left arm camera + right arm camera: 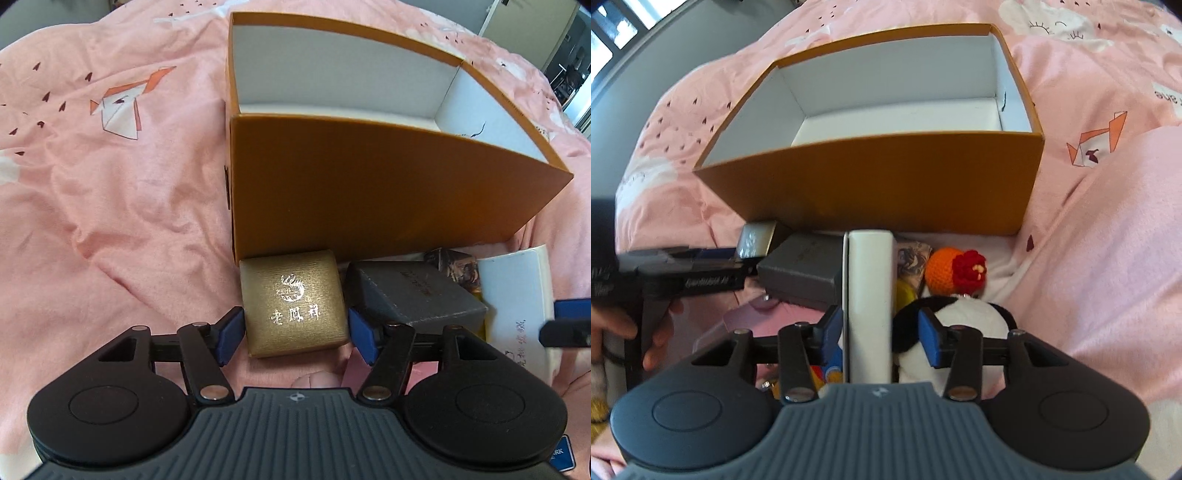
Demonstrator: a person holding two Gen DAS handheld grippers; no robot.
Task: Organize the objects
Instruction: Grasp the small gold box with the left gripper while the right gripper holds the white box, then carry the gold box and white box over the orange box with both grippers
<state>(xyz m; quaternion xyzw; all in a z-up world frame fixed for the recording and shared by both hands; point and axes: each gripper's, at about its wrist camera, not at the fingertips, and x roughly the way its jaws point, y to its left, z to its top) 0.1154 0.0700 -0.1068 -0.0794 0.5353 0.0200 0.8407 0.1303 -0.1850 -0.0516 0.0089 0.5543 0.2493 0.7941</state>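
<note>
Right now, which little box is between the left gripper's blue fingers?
The gold box with silver writing. The grey box lies beside it, outside the left gripper.

Rumpled pink patterned bedsheet [110, 206], grey wall [665, 48], bright window [613, 33] behind.

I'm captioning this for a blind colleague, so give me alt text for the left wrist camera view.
The left gripper, jaws open, straddles a small gold jewelry box lying on a pink bedsheet. Just behind stands a large open orange cardboard box with a white interior. To the right lie a grey box and a white box.
</note>
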